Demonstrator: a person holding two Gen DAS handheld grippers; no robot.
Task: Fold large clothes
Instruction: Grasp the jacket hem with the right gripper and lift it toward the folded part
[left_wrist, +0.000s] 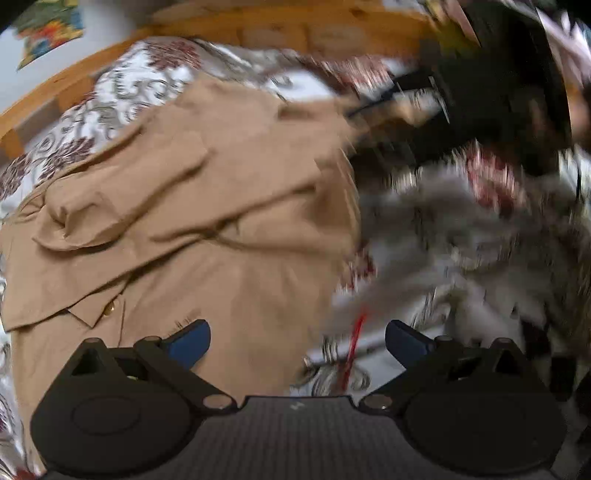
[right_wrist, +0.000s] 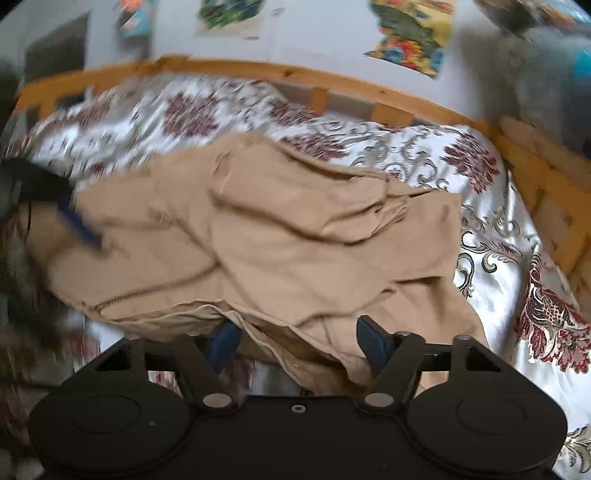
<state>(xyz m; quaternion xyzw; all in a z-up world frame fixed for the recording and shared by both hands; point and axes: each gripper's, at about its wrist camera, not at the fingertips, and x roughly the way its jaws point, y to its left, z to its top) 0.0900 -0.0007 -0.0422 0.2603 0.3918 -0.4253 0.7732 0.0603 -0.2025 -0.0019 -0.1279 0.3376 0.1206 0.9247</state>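
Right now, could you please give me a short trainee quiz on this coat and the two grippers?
1. True or false: the coat lies on a plain blue sheet.
2. What spans the gap between the right gripper fingers? A) a coat edge B) a pillow C) nothing
3. Fill in: the left gripper jaws stand ___.

Key: 1 false, the bedspread is white with dark red flowers. 2 A; the pads do not visibly press it yet. 3 open, with nothing held.
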